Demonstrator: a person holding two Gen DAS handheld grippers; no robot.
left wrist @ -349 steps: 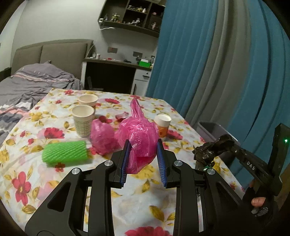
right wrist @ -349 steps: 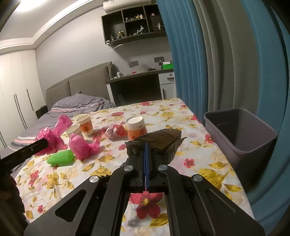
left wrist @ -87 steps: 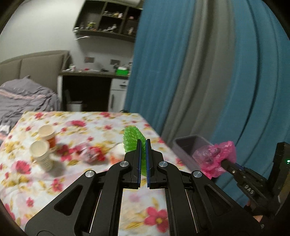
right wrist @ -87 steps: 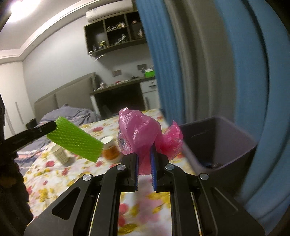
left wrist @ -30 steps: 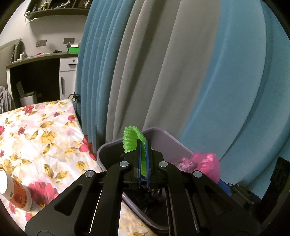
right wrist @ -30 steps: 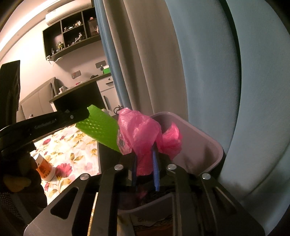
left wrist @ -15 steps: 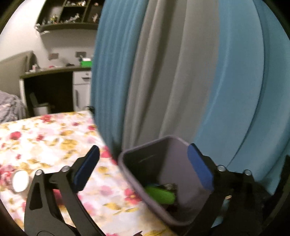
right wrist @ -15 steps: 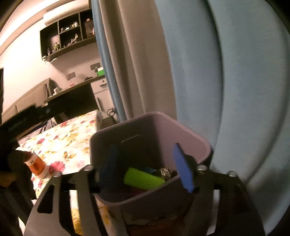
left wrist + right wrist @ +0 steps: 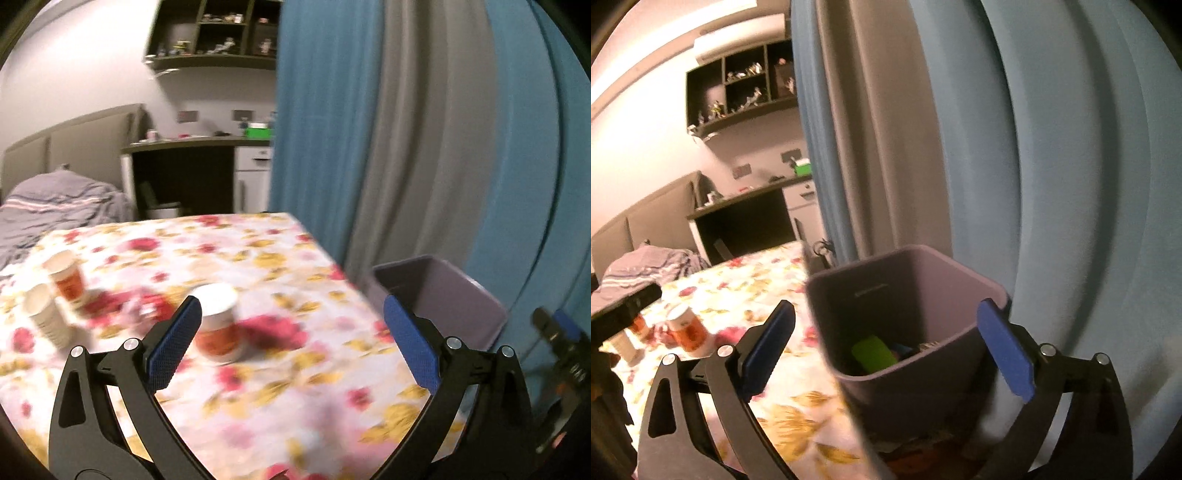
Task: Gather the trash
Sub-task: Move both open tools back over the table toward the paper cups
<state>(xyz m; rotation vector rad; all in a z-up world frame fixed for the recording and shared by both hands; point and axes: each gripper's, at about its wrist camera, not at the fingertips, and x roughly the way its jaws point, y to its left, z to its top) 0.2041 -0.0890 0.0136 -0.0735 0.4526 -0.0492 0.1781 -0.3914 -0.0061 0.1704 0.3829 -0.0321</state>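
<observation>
Both grippers gape empty, the right gripper (image 9: pixel 884 341) just spread wide over the bin (image 9: pixel 964 273), the left gripper (image 9: pixel 291 338) above the table (image 9: pixel 295 387)

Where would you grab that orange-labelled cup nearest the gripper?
The orange-labelled cup stands upright, so likely around its round side wall, mid-height, coming in level from the near side. The left gripper is open, jaws wide and empty, with the cup just inside its left finger; the picture is blurred.
</observation>
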